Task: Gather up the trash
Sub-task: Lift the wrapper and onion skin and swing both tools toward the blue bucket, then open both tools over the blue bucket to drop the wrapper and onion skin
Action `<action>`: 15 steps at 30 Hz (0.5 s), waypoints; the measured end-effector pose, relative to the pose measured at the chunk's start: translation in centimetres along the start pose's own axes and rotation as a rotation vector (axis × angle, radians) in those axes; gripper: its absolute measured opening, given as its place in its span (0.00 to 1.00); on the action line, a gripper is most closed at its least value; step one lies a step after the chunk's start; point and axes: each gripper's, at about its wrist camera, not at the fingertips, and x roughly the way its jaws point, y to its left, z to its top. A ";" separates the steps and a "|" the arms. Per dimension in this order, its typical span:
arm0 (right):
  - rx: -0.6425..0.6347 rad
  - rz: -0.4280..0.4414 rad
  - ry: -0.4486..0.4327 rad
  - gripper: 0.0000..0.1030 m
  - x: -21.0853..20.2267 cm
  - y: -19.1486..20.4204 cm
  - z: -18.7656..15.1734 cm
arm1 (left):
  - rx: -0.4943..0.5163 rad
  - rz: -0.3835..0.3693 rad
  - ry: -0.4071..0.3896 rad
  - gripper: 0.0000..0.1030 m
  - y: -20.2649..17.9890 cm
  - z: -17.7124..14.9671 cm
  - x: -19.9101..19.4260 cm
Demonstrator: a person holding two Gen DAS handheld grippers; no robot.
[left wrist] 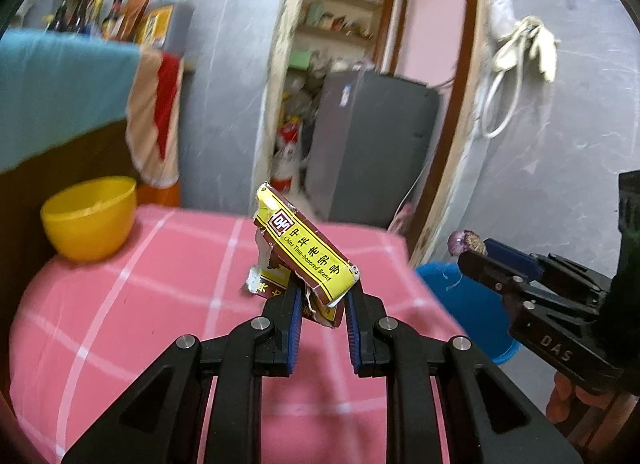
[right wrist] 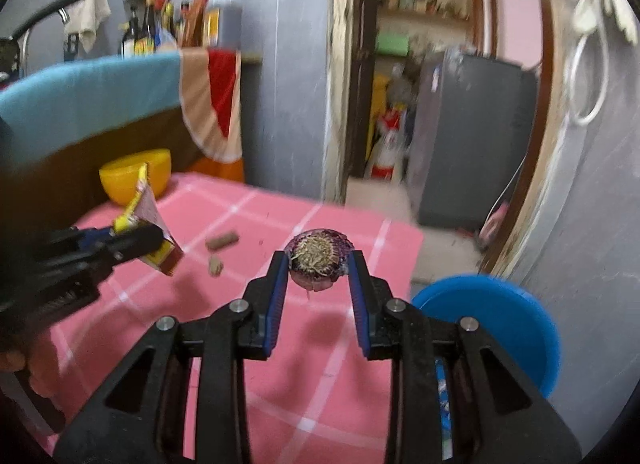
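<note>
The right tongs (right wrist: 318,264), pinching an onion end (right wrist: 318,262), hung nearest the blue bin (right wrist: 500,328) at their right; the left tongs (left wrist: 322,296) clamped a torn box (left wrist: 306,252).

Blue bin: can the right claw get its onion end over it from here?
Probably yes. The right claw, shut on the onion end, hangs above the pink table, and the blue bin sits open just right, nothing between.
</note>
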 end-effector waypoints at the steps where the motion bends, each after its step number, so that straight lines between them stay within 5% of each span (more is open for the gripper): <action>1: -0.001 -0.011 -0.026 0.28 -0.8 -0.2 0.3 | 0.010 -0.011 -0.022 0.16 -0.6 0.3 -0.2; 15: 0.031 -0.175 -0.324 0.28 -10.0 -4.8 1.3 | 0.141 -0.155 -0.218 0.16 -8.9 2.8 -1.2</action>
